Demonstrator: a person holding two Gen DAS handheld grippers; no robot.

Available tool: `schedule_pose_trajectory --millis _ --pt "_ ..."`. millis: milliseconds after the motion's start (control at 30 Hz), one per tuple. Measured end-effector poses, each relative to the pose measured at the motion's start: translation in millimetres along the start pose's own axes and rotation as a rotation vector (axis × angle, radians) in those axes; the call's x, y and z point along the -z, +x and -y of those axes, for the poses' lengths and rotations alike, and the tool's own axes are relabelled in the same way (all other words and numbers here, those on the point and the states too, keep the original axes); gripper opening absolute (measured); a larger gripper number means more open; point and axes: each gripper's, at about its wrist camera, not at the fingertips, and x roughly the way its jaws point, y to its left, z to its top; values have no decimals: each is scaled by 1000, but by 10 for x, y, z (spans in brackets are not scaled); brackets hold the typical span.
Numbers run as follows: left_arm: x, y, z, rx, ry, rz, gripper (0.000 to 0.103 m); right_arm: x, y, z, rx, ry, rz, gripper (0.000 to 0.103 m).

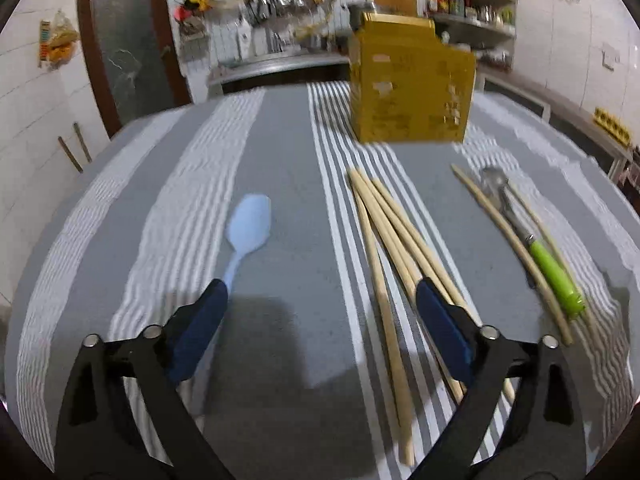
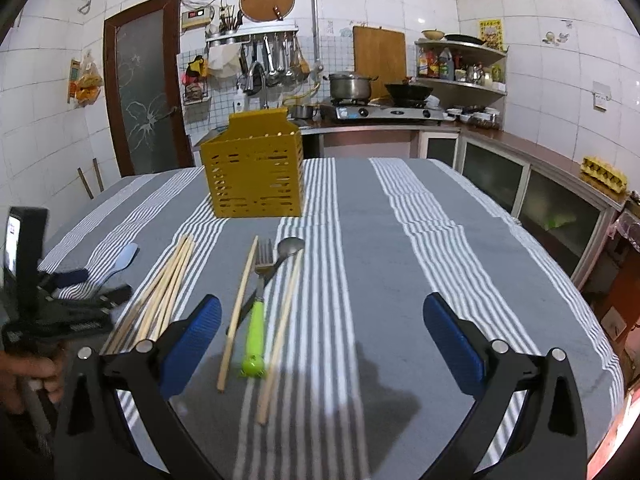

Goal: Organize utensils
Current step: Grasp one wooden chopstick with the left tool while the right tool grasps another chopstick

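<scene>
left gripper [image 1: 322, 300]: spread wide, nothing in it
pale blue spoon [image 1: 250, 224]: near the tablecloth's left edge, just ahead-left, handle pointing back at its left finger
chopstick bundle [image 1: 384, 236]: alongside its right finger
right gripper [image 2: 322, 316]: wide too, empty
green-handled fork [image 2: 256, 320]: ahead-left, lengthwise

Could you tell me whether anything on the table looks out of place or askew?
Nothing is spilled or broken. The only untidy spot: the green-handled fork lies crossed over a metal spoon between two loose chopsticks, apart from the main chopstick bundle.
</scene>
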Motion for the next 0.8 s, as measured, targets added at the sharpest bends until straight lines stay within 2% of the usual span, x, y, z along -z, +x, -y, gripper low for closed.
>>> schedule_pose_trajectory --millis 167,267,333,400,500,600,633,800 --pt "-82 267 34 -5 15 -95 78 -131 262 -155 -19 -25 -41 99" --pt "-164 394 39 -11 25 -119 71 -210 471 -249 -42 -37 -83 96" --pt "-222 470 8 -2 18 -132 66 -262 652 -323 -62 -42 -119 85" --pt "-308 574 -35 -14 20 -144 64 -296 826 -386 -76 -43 -160 81" --pt "-407 683 -71 -19 10 -154 59 -323 1066 -480 -90 -48 -208 70" --pt "-475 752 -100 -21 3 -158 49 -341 1298 -588 -117 -52 -256 56" --pt "-496 771 -111 -15 -7 -162 46 -341 1386 -624 -130 -52 -284 49" --pt "-541 780 -126 19 3 -167 29 -287 1554 -734 -169 -62 -362 31"
